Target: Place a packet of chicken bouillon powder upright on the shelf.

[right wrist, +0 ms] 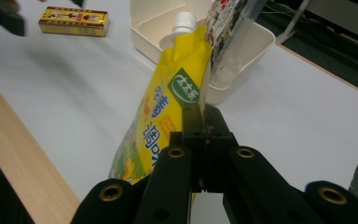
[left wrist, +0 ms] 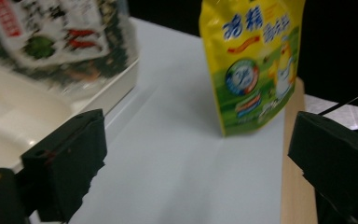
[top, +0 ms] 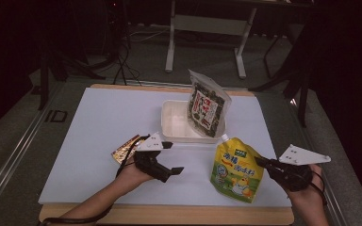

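Right gripper (top: 260,162): jaws pressed together on the right edge of the yellow spout pouch (top: 235,170), pinching it; in the right gripper view the black jaws meet on the pouch (right wrist: 161,126) edge just below its green logo. Pouch is held up off the surface, tilted, white cap toward the white tray (top: 169,123), bottom toward the person's side. Pouch sits just near-right of the tray, its cap close to the tray's near right corner.

Left gripper (top: 172,158): jaws spread wide, nothing between them; in the left gripper view they frame bare surface (left wrist: 177,163) with the pouch (left wrist: 251,65) beyond. This gripper is near-left of the tray, well apart from the pouch.

Seaweed snack bag (top: 206,106) stands in the tray, leaning against its right side. Small gold box (top: 124,149) lies flat on the surface left of the tray's near edge, just behind the left gripper.

White surface (top: 99,141) carries everything, with a wooden edge along the person's side.
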{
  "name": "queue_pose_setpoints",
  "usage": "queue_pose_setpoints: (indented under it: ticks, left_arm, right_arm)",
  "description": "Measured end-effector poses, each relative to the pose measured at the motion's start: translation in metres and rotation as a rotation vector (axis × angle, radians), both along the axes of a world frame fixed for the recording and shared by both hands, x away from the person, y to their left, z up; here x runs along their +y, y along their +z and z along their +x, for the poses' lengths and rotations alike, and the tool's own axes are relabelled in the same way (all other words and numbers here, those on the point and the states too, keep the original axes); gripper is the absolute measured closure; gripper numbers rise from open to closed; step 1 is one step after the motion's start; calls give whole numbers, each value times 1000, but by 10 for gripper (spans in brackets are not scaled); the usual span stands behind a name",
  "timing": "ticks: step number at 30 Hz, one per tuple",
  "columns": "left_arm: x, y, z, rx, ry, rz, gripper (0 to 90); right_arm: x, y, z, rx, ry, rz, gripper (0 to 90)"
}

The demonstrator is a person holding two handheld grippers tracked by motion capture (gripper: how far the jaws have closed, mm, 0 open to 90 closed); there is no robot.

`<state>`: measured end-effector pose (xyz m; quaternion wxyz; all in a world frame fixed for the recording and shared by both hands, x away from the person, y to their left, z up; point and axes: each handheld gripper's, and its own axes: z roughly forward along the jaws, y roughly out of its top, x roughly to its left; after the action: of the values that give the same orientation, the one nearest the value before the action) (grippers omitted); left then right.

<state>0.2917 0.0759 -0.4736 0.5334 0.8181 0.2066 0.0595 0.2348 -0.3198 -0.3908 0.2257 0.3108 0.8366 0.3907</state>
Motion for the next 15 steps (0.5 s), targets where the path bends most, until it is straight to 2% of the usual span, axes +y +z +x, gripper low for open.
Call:
queue_pose_setpoints:
  ticks: [2,6,7,9,13,15]
  left_arm:
    - [-12,3,5,-8,-19,-16,60]
    - [-38,5,16,-16,-77,-35,136]
    - [-38,5,16,-16,-77,-35,140]
    - [-51,7,21,-11,-105,-40,146]
    - [-75,11,27,-32,-144,-38,153]
    - [-83,11,30,-24,-172,-42,188]
  right_arm:
    - [1,1,-1,-1,6,0,900]
    - [1,1,-6,-2,27,12,900]
    - [1,1,-7,2,28,11,900]
    - [1,0,-8,0,29,13,900]
    - [2,0,-12,0,49,19,900]
    - [3,1,-13,0,53,15,900]
